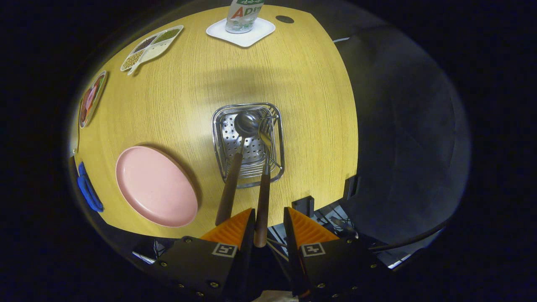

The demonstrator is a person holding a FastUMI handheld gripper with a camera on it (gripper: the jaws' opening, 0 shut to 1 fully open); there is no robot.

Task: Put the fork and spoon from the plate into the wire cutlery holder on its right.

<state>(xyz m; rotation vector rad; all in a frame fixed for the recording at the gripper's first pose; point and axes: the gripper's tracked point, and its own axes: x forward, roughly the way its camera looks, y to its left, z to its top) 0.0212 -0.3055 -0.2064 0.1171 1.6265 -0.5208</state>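
The gripper point(268, 220) hangs above the near edge of the wooden surface point(302, 84), looking down on it. Its two orange fingers point(233, 228) stand apart with a clear gap between them. The brown handle of the fork point(263, 205) rises into that gap, lying close against the left finger; the right finger is apart from it, so the fingers are open and not pressing on it from both sides.

The wire cutlery holder point(218, 138) sits just ahead of the fingers, a metal basket with a perforated floor. Both pieces stand in it. The spoon point(246, 123) has its bowl down at the far side of the basket, and its brown handle leans back toward the left finger, ending just beside it. The fork's metal end is down in the basket just right of the spoon's bowl.

The pink plate point(155, 186) lies to the left of the holder, bare. Farther off on the surface are a divided dish of beans point(151, 48), a bottle point(244, 14) on a white square tray point(262, 31), and a patterned tray point(91, 98). A blue object point(89, 188) lies at the surface's edge beside the plate.
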